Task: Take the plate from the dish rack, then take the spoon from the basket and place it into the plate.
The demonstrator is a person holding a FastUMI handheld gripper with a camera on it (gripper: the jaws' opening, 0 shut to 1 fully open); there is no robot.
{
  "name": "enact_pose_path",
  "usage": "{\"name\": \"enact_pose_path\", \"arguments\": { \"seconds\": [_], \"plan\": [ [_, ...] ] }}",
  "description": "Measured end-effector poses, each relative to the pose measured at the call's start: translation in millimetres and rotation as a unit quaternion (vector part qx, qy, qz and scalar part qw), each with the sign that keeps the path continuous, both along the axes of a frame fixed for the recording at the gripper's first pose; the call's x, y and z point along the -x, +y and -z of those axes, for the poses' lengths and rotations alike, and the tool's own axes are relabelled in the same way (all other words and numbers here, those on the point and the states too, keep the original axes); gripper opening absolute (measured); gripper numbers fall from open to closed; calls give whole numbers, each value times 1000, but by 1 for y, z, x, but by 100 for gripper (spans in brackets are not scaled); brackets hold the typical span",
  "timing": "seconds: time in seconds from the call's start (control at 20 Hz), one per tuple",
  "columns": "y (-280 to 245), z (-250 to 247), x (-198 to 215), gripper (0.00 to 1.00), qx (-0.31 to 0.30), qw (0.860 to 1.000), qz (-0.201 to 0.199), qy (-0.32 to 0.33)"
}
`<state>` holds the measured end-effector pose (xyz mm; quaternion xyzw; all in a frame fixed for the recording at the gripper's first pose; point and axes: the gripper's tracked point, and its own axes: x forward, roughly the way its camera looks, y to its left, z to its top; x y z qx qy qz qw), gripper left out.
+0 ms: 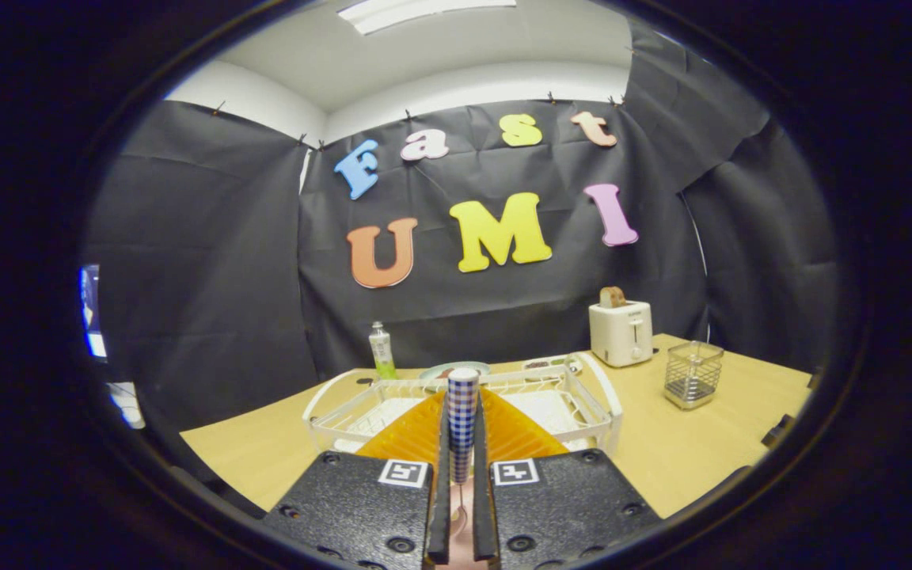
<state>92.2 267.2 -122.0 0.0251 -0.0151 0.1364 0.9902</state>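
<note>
Checkered blue-and-white spoon (462,412) handle sticks straight up, pinched tight between both fingers of the tongs (462,467), with what looks like its pinkish bowl end hanging down low between them, though that bit's hard to make out. Just ahead sits the white wire dish rack (583,396) on the wooden worktop (685,451), and the plate (456,368) lies flat right behind the rack. Further back there's a green bottle (381,350), a white toaster (621,332) with toast in it, and the wire basket (693,374) off to the right.

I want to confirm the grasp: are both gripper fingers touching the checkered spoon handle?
Touching. The gripper view shows the gripper closed tight on the checkered spoon handle, with both fingers pressed against its sides and no gap.
</note>
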Motion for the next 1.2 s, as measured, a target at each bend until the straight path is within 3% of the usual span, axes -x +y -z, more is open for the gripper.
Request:
{"name": "enact_pose_path", "arguments": {
  "seconds": [0.5,0.7,0.75,0.85,1.0,1.05,1.2],
  "plan": [
    [-10,21,-6,19,15,999,7,28],
    [-24,21,-2,47,24,999,19,37],
    [-30,18,-3,60,30,999,23,32],
    [-45,12,-4,69,48,998,42,20],
    [-60,-3,1,73,65,996,54,1],
    [-66,-13,4,85,69,996,58,-7],
    [-79,-34,15,96,78,995,66,-18]
  ]
}}
